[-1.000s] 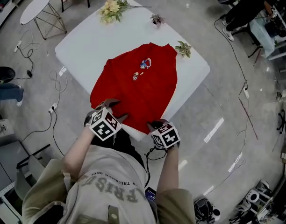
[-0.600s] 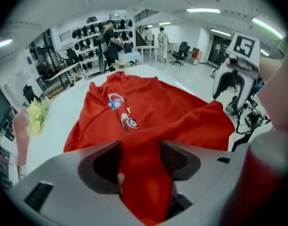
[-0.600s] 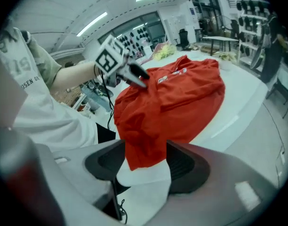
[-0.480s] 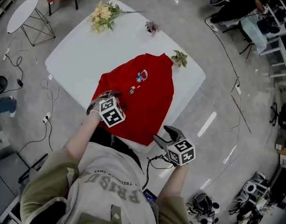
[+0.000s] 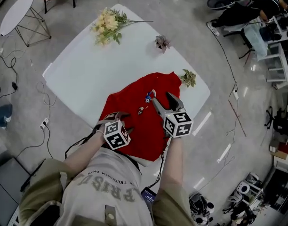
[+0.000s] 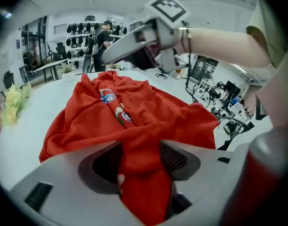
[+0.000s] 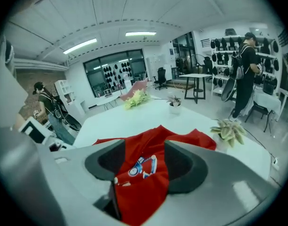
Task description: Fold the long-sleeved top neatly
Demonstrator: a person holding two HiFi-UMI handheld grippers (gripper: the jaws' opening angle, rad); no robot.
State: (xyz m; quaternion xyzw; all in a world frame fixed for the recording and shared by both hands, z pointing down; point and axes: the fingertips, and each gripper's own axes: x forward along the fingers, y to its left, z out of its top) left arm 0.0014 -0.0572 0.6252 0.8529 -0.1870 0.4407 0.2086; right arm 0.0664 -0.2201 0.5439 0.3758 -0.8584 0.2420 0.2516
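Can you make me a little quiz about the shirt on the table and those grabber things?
1. Pick one: the top is A) blue, B) red, C) green.
2. True or false: the right gripper is squeezing the top.
3. What lies near the far corner of the table?
Key: 1: B. 2: false, its jaws stand apart above the top. 3: yellow flowers.
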